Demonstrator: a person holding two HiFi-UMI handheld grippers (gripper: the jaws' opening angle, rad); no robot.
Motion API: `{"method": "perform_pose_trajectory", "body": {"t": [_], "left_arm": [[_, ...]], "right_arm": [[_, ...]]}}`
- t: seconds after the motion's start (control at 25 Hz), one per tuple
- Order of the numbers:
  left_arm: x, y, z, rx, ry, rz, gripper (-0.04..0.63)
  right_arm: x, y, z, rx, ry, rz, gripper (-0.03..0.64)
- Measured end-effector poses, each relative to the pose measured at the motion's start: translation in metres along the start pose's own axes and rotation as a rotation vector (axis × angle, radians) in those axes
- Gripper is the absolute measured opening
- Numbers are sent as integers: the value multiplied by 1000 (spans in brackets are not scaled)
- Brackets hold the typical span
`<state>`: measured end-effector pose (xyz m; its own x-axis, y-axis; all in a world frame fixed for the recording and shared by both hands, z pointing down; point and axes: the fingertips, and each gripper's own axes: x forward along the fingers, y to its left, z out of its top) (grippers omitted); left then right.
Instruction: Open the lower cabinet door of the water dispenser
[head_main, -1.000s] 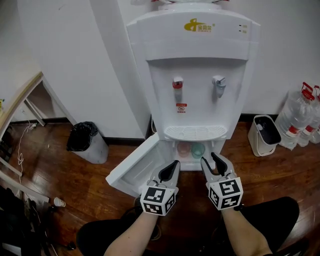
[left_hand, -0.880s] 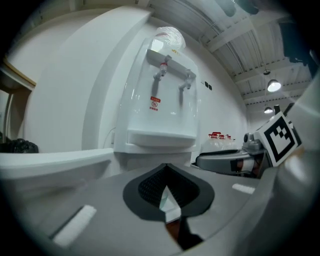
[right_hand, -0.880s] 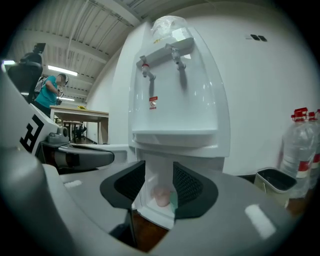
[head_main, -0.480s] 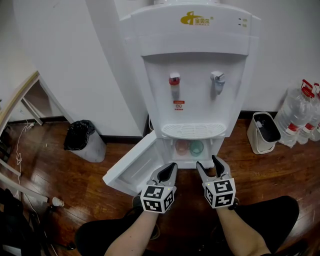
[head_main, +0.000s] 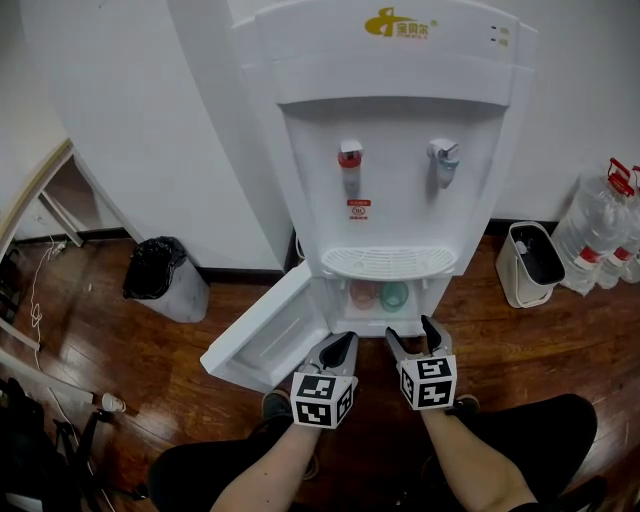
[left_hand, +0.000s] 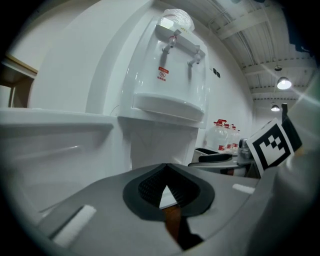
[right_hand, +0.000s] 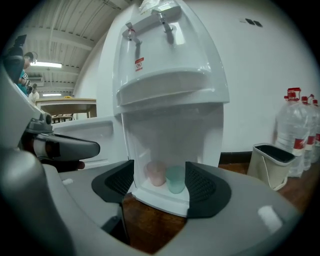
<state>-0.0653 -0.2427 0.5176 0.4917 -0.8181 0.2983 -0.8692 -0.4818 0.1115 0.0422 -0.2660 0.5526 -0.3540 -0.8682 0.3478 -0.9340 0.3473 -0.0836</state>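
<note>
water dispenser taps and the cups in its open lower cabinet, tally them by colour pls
red tap: 1
blue tap: 1
pink cup: 1
green cup: 1
total: 4

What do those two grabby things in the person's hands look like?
The left gripper and right gripper are both grey, with curved fingers lined with black ribbed pads. Each carries a white cube printed with black square markers. The forearms are bare; no sleeves show.

Office corner: water dispenser (head_main: 385, 150), spare bottles (head_main: 597, 232)
</note>
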Motion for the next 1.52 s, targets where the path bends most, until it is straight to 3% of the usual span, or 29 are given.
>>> {"method": "perform_pose_trajectory", "body": {"t": [0.44, 0.72, 1.0, 1.2, 1.4, 1.52], "left_arm": [[29, 10, -29, -22, 66, 29, 57], [53, 19, -34, -29, 75, 8, 61], [78, 31, -45, -68, 81, -4, 61], [90, 33, -52, -58, 90, -4, 75], [96, 48, -56, -14, 69, 61, 75], [99, 48, -58, -18, 52, 46, 75]], "right_arm": [[40, -10, -31, 57, 67, -30, 318], [64, -24, -47, 104, 96, -78, 334], [83, -27, -62, -11, 132, -78, 336], [101, -34, -66, 18, 141, -89, 342], [109, -38, -68, 32, 139, -92, 345], [111, -39, -75, 38, 148, -89, 345]]}}
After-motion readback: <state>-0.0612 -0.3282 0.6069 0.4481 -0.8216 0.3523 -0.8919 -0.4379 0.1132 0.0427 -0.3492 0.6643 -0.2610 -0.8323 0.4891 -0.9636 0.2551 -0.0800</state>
